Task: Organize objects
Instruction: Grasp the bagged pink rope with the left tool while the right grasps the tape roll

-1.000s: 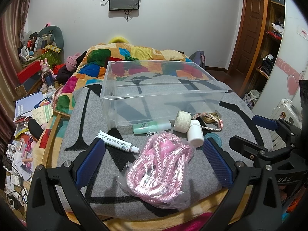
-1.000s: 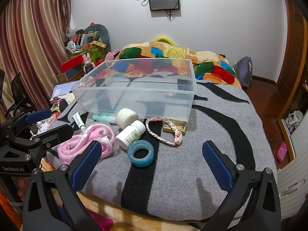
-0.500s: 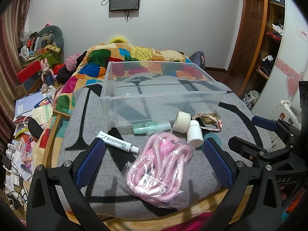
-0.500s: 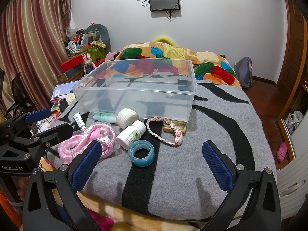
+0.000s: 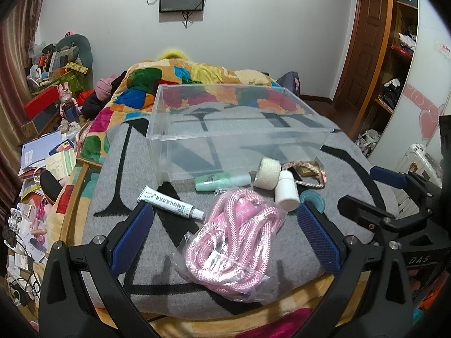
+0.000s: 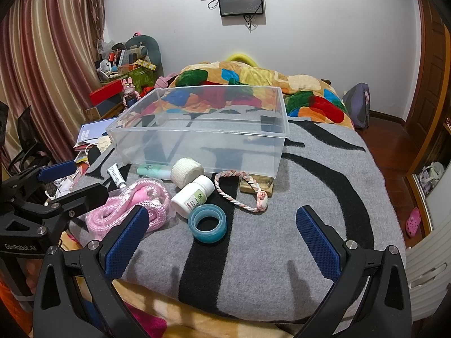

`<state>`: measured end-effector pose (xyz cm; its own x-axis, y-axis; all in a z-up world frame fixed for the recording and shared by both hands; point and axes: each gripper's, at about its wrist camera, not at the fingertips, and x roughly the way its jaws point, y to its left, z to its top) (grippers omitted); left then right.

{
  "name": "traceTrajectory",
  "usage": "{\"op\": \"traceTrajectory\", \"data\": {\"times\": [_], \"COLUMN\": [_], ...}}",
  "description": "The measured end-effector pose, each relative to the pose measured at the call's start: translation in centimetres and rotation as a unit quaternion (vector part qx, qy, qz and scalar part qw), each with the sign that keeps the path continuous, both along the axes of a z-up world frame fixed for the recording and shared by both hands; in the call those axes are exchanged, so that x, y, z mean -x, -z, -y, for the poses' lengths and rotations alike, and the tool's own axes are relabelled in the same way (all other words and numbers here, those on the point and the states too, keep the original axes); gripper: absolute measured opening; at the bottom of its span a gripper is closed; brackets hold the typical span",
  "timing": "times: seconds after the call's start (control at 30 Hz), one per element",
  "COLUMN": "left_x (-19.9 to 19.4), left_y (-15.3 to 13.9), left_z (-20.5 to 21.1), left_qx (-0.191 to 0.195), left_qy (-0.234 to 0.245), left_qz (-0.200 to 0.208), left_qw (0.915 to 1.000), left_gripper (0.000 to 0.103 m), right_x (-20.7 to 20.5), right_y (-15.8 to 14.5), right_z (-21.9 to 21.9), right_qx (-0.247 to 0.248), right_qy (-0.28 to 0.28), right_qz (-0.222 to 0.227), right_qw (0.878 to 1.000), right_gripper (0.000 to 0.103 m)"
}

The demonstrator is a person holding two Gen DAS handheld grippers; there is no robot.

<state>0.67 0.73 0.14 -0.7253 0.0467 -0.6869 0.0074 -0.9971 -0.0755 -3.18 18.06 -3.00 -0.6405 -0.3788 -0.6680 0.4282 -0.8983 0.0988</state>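
An empty clear plastic bin [image 5: 234, 129] [image 6: 203, 129] stands on the grey blanket. In front of it lie a bagged pink rope [image 5: 234, 242] [image 6: 132, 208], a white ointment tube [image 5: 169, 205] [image 6: 116, 175], a mint green tube [image 5: 222, 181] [image 6: 153, 170], a cream bandage roll [image 5: 267, 169] [image 6: 186, 170], a white pill bottle [image 5: 286, 191] [image 6: 193, 195], a blue tape ring [image 6: 207, 222] [image 5: 310, 198], a braided pink cord [image 6: 239, 191] and a wooden block [image 6: 258, 187]. My left gripper [image 5: 225, 231] is open, astride the pink rope. My right gripper [image 6: 222, 236] is open just before the tape ring.
A colourful quilt [image 6: 253, 84] lies behind the bin. Cluttered papers and boxes [image 5: 42, 152] fill the floor left of the bed. A wooden door and shelves [image 5: 394, 56] stand at the right. The bed's front edge is just below both grippers.
Both grippers have drifted very slightly; the objects have not moved and both grippers stay open.
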Motion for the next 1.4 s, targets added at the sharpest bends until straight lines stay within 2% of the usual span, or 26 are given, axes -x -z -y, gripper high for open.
{"op": "traceTrajectory", "data": {"times": [0.27,0.33,0.4,0.5,0.6,0.73,0.83,0.9,0.93,1.0,1.07,1.23,1.4], "left_x": [0.9,1.2,1.7,2.4,3.0,3.5,3.7,3.7,3.6,3.5,3.4,1.9,0.4], "left_y": [3.8,4.5,4.9,5.2,5.6,6.3,6.4,6.6,6.5,6.2,5.8,5.2,3.7], "left_z": [1.4,1.7,1.9,1.5,0.2,-1.7,-2.4,-2.8,-3.0,-2.9,-2.6,-2.0,-1.0], "left_qx": [-0.006,-0.023,-0.046,-0.054,-0.033,0.012,0.028,0.041,0.045,0.04,0.032,0.011,0.001], "left_qy": [0.012,0.02,0.033,0.047,0.072,0.093,0.097,0.097,0.099,0.101,0.098,0.09,0.07], "left_qz": [0.078,0.093,0.097,0.107,0.112,0.11,0.105,0.097,0.093,0.089,0.09,0.086,0.06], "left_qw": [0.9968,0.9952,0.9937,0.9917,0.9905,0.9895,0.9894,0.9897,0.9898,0.9901,0.9906,0.9922,0.9957], "left_gripper": [0.103,0.103,0.103,0.103,0.103,0.103,0.103,0.095,0.091,0.07,0.064,0.06,0.058], "right_x": [1.0,1.6,1.9,2.4,2.8,3.3,3.5,3.4,3.3,3.1,2.9,2.2,1.8], "right_y": [1.6,2.5,3.0,3.9,4.6,5.0,4.9,4.8,4.7,4.6,4.5,3.5,2.2], "right_z": [-0.1,0.1,0.4,1.0,1.5,1.9,2.2,2.1,2.1,1.7,1.3,0.2,-0.8], "right_qx": [0.001,0.002,0.0,-0.01,-0.014,-0.027,-0.024,-0.02,-0.02,-0.02,-0.017,-0.009,0.009], "right_qy": [-0.004,-0.012,-0.021,-0.034,-0.045,-0.05,-0.057,-0.061,-0.06,-0.057,-0.053,-0.043,-0.032], "right_qz": [0.035,0.052,0.062,0.075,0.084,0.078,0.076,0.077,0.075,0.073,0.07,0.057,0.043], "right_qw": [0.999,0.999,0.998,0.997,0.995,0.995,0.995,0.995,0.995,0.996,0.996,0.997,0.999], "right_gripper": [0.102,0.099,0.091,0.081,0.07,0.063,0.048,0.037,0.037,0.037,0.036,0.036,0.036]}}
